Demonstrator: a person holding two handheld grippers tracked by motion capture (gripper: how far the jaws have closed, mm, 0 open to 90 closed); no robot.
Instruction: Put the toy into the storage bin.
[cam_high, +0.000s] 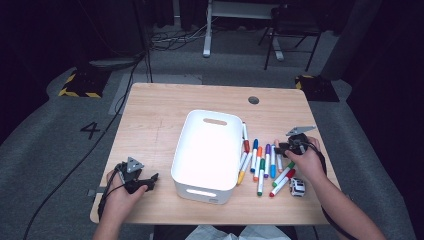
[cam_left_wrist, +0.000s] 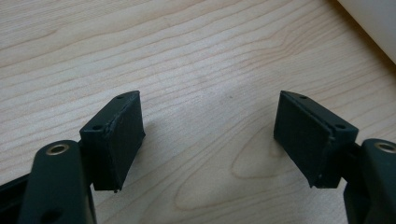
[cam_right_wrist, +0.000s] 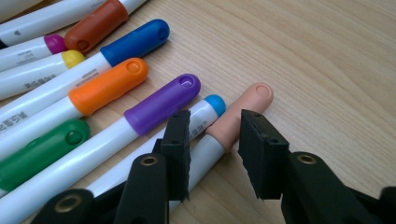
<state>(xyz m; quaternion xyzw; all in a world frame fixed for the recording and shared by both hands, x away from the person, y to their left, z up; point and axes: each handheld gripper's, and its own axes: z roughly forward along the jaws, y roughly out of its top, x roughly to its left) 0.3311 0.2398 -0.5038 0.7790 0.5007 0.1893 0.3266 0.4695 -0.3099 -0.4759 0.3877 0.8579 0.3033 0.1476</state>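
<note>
A: Right gripper (cam_right_wrist: 215, 144)?
B: Fingers (cam_right_wrist: 180, 154) apart, straddling the peach-capped marker (cam_right_wrist: 233, 123) lying flat on the table (cam_right_wrist: 327, 56). Not clamped, gaps on both sides. In the high view it sits at the right end of the marker spread (cam_high: 262, 165).

A: Neighbours?
B: A light-blue-tipped marker (cam_right_wrist: 205, 112) just beside it, then a purple-capped marker (cam_right_wrist: 163, 102), orange, green, blue, brown further out.

A: Left gripper (cam_left_wrist: 208, 135)?
B: Fingers wide apart, nothing between them, bare wood below. Near the table's front left edge, left of the white bin (cam_high: 207, 150).

A: Bin versus markers?
B: Markers lie just right of the bin, some touching its wall. Small white cube (cam_high: 297, 186) near the right hand.
</note>
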